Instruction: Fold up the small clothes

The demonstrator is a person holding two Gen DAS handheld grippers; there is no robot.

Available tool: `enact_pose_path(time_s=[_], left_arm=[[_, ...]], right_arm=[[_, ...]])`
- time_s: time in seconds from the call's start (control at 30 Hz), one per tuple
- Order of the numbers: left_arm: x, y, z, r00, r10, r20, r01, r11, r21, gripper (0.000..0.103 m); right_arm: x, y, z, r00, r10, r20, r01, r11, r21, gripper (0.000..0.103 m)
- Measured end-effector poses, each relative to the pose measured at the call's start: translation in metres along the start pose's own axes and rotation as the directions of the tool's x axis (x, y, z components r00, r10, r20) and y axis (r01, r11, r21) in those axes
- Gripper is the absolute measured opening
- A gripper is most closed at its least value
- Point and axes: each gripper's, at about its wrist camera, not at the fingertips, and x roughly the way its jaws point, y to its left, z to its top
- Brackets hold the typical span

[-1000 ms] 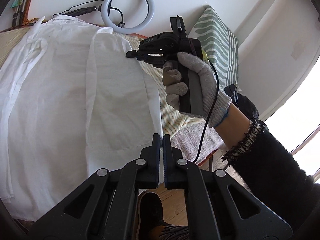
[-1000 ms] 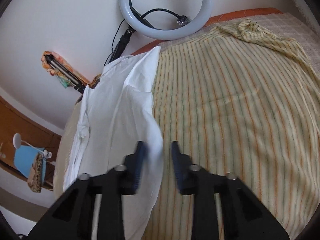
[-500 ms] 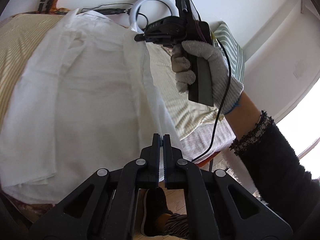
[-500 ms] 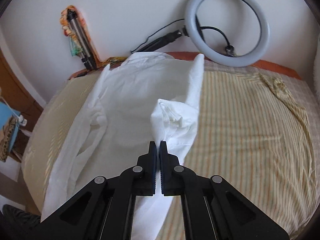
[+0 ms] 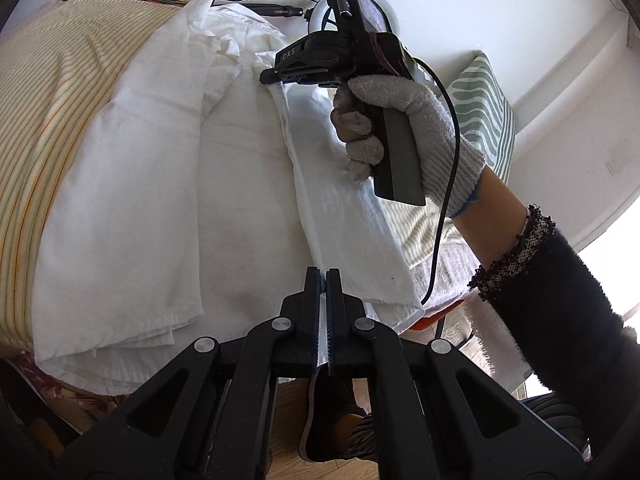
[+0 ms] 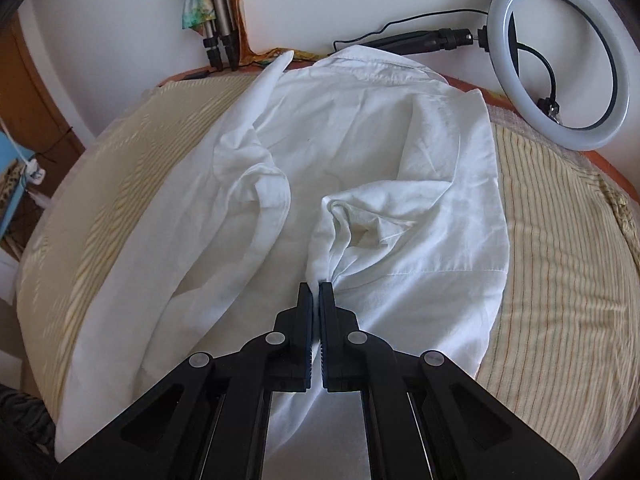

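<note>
A white shirt (image 5: 160, 184) lies spread on a bed with a yellow striped cover (image 5: 44, 112); it also shows in the right wrist view (image 6: 360, 152). My left gripper (image 5: 322, 276) is shut on the shirt's right edge near the hem. My right gripper (image 6: 314, 288) is shut on a bunched fold of the shirt's right side, lifted above the body. In the left wrist view the right gripper (image 5: 272, 77) is held by a gloved hand (image 5: 412, 120) over the upper part of the shirt, with the raised side panel (image 5: 344, 200) stretched between both grippers.
A ring light (image 6: 560, 64) leans against the wall at the bed's head. Folded tripod legs (image 6: 218, 24) stand by the wall. A green patterned pillow (image 5: 484, 108) sits at the right. The bed's near edge and wooden floor (image 5: 292, 408) lie below the left gripper.
My right gripper closed on the shirt's right side and both grippers carried that edge leftward over the shirt body. More of the striped cover shows on the right.
</note>
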Motion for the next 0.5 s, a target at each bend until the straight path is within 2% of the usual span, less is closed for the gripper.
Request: enact_pose_path(time_s=[0.2, 0.27, 0.37, 0.4, 0.5], left_arm=[[0.003, 0.002, -0.004, 1.000, 0.016, -0.008, -0.016, 1.000, 0.006, 0.000], [0.003, 0.000, -0.005, 1.000, 0.023, -0.011, -0.022, 1.000, 0.014, 0.000], [-0.002, 0.001, -0.003, 1.000, 0.015, -0.012, -0.015, 1.000, 0.022, 0.000], [-0.005, 0.001, -0.003, 1.000, 0.006, -0.013, -0.005, 1.000, 0.022, 0.000], [-0.013, 0.001, -0.005, 1.000, 0.005, -0.009, -0.004, 0.999, 0.040, 0.000]], right_arm=[[0.003, -0.001, -0.003, 0.999, 0.033, 0.011, -0.033, 0.999, 0.002, 0.002], [-0.005, -0.006, -0.003, 0.997, 0.074, 0.023, -0.074, 0.997, 0.026, 0.007], [-0.039, -0.019, -0.005, 0.979, 0.183, 0.090, -0.190, 0.979, 0.078, 0.008], [-0.054, -0.024, -0.006, 0.973, 0.196, 0.121, -0.206, 0.975, 0.080, 0.008], [-0.093, -0.036, -0.016, 0.973, 0.161, 0.165, -0.174, 0.983, 0.066, 0.008]])
